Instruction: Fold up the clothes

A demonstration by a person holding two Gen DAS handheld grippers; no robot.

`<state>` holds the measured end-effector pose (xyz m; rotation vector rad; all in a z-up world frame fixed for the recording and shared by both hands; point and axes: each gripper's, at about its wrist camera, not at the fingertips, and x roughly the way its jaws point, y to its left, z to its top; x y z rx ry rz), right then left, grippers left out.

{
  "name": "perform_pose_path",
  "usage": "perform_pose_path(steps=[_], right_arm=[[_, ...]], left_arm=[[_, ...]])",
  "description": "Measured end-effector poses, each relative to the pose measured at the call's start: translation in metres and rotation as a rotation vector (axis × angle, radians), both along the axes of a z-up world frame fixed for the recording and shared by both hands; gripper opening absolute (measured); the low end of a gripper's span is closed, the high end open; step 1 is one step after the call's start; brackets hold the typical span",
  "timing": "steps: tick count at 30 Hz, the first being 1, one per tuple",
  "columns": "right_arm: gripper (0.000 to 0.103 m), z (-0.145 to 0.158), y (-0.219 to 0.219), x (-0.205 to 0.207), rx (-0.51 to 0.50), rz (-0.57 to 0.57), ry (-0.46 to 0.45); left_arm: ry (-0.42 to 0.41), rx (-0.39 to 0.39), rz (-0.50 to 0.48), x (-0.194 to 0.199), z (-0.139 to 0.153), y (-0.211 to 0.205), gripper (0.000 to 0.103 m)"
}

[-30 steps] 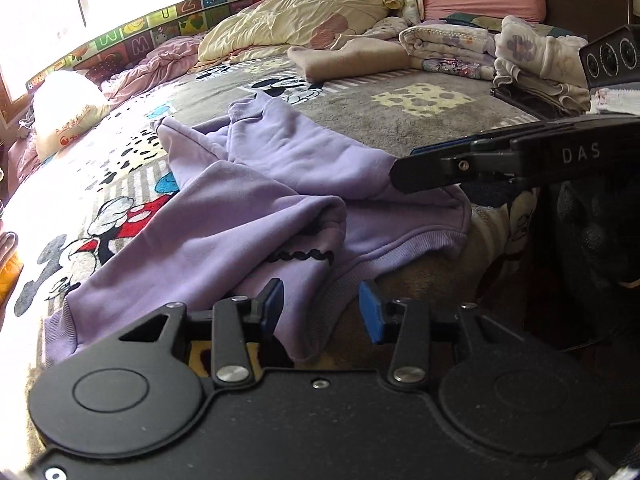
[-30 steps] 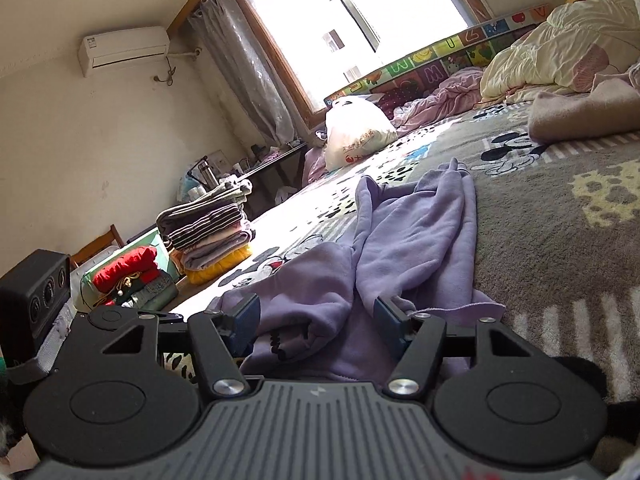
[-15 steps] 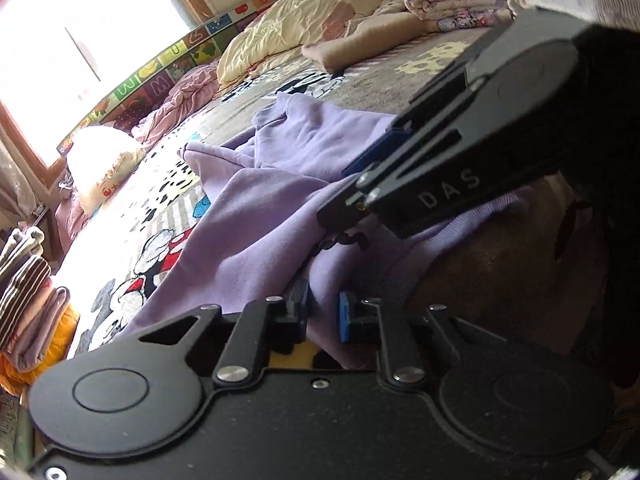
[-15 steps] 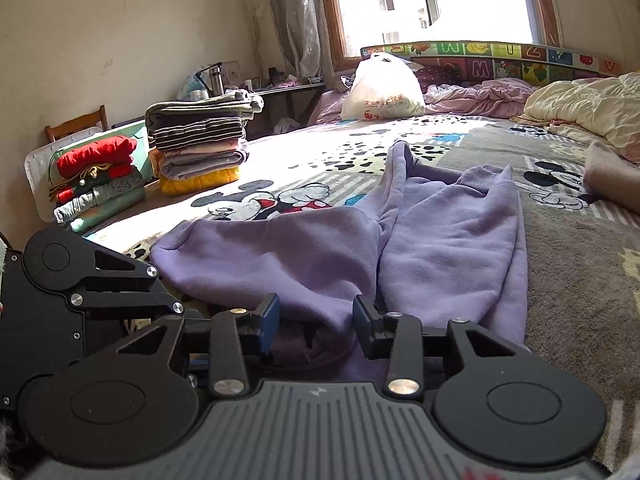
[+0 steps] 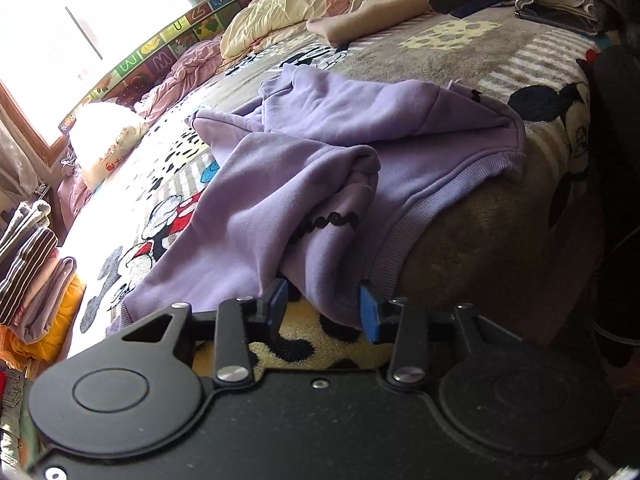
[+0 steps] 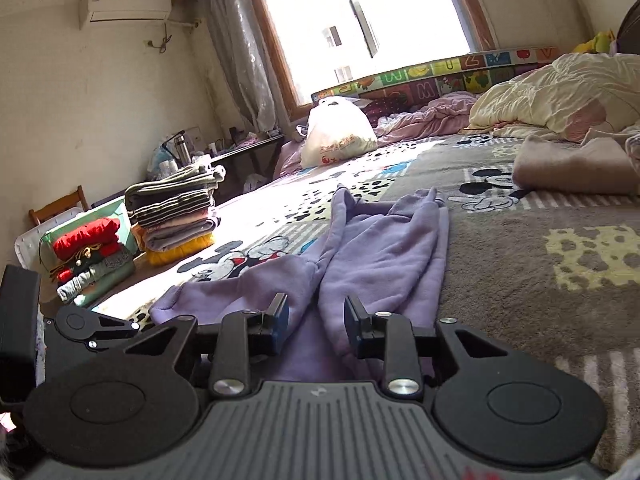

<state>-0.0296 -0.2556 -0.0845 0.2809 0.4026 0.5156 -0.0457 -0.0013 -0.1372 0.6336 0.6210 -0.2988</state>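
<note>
With my left tongs (image 5: 324,306) opening and right tongs (image 6: 316,322) closing, neither gripping the crumpled lilac fleece sweatshirt (image 5: 320,160), I should pinch its ribbed hem squarely.

A crumpled purple sweatshirt (image 5: 320,168) lies on the cartoon blanket (image 5: 500,40). The left gripper (image 5: 323,309) is opening at the sweatshirt's near hem, cloth hanging between its jaws.

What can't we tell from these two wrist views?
- Sweatshirt: black print, left view, buried in a fold, unreadable.
- Sweatshirt's near hem, right view: hidden behind the right gripper, whose jaws are closing with cloth between; contact unclear.
- Left gripper: jaws opening, cloth between; pad contact unclear.
- Window: overexposed, both views.
- Clothes stack: cut by left view's edge.
</note>
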Motion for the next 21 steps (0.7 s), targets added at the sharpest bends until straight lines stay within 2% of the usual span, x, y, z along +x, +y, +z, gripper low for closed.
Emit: perform_pose_path(steps=[3,6,9,11,14,17,21], right_arm=[[0.034,0.005,-0.032,0.002,0.052,-0.099,-0.004],[0.034,0.002,-0.031,0.005,0.05,-0.097,-0.002],[0.035,-0.003,-0.007,0.011,0.025,-0.027,0.002],[0.034,-0.004,0.016,0.014,-0.012,0.034,-0.002],[0.035,-0.009,0.052,0.022,-0.105,0.128,0.002],[0.035,-0.014,0.089,0.024,-0.215,0.224,-0.007],[0.035,-0.022,0.123,0.022,-0.313,0.307,-0.046]], left_arm=[[-0.03,-0.003,0.005,-0.003,0.006,-0.003,0.042],[-0.064,0.024,-0.022,0.002,0.004,-0.011,0.04],[-0.119,0.072,-0.072,0.005,-0.001,-0.022,0.034],[-0.084,0.127,-0.105,0.011,-0.012,-0.026,0.015],[-0.055,0.206,-0.134,0.013,-0.033,-0.028,0.011],[-0.033,0.189,-0.126,0.014,-0.03,-0.023,0.011],[-0.016,0.196,-0.137,0.015,-0.029,-0.021,0.011]])
